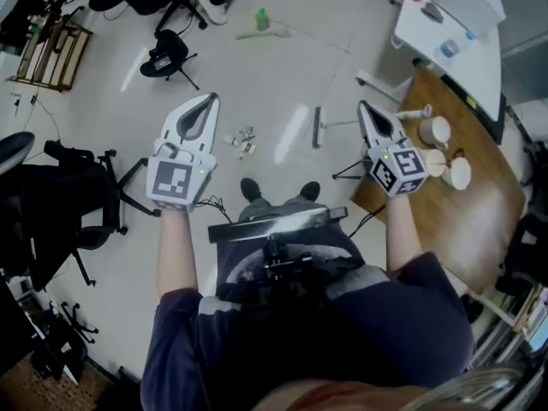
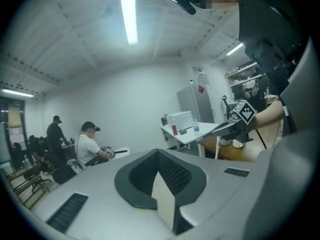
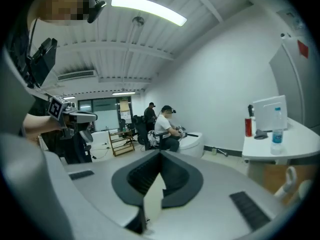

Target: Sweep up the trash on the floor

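Head view
Left gripper [image 1: 208, 103]: held out over the floor on a bare forearm, marker cube nearest the wrist; fingers closed together, nothing between them.
Right gripper [image 1: 365, 108]: held out level with the left one, by the corner of the wooden table [image 1: 467, 221]; fingers closed together and empty.
Trash [image 1: 243, 141]: a small cluster of scraps on the pale floor [image 1: 282, 75], just ahead of the person's shoes [image 1: 251, 188], between the two grippers and nearer the left; neither gripper touched it.
Long-handled tool [image 1: 317, 127]: lay flat on the floor, right of the trash and apart from it; its kind could not be told.
Cups [image 1: 435, 131]: stood on the wooden table, beside the right gripper.
Office chair [image 1: 167, 55]: stood farther off, beyond the left gripper.

Left gripper view
Left gripper [image 2: 157, 152]: the dark pads met at the tip, with nothing caught in them.
Right gripper [image 2: 220, 129]: seen at the right with its marker cube, in front of the white table [image 2: 187, 132].
Seated person [image 2: 89, 145]: at the far wall, a standing person [image 2: 54, 132] behind.

Right gripper view
Right gripper [image 3: 160, 153]: pads pressed together, empty.
Left gripper [image 3: 90, 116]: seen at the left, pointing right.
Seated person [image 3: 164, 125]: straight ahead, beyond the tips.
White table [image 3: 290, 145]: at the right, carrying a bottle [image 3: 276, 135].
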`<state>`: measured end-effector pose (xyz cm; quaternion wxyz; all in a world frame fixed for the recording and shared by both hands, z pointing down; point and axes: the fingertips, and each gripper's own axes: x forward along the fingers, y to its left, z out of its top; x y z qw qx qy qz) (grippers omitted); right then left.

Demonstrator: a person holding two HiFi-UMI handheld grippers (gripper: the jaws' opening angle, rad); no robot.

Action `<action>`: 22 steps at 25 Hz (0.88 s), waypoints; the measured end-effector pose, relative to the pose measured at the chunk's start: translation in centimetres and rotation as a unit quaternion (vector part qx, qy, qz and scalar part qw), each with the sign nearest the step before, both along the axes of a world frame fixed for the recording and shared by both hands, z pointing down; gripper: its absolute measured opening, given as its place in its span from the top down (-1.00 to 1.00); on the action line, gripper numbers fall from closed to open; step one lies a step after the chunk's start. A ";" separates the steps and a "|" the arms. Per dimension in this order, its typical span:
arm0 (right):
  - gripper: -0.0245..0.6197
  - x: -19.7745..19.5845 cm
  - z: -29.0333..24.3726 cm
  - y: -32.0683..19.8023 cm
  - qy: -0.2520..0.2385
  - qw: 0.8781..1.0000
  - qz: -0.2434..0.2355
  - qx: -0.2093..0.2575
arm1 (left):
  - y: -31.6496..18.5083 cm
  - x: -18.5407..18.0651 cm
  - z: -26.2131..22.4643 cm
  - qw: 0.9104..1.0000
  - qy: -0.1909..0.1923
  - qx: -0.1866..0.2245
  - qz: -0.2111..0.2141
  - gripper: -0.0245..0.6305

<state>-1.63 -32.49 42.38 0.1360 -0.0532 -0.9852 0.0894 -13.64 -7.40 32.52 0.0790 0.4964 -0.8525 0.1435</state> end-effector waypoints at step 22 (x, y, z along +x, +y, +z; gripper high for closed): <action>0.90 -19.1 -5.2 30.1 -0.022 0.968 -0.244 0.056 | 33.6 -7.2 -0.3 0.966 0.030 0.045 -0.252 0.92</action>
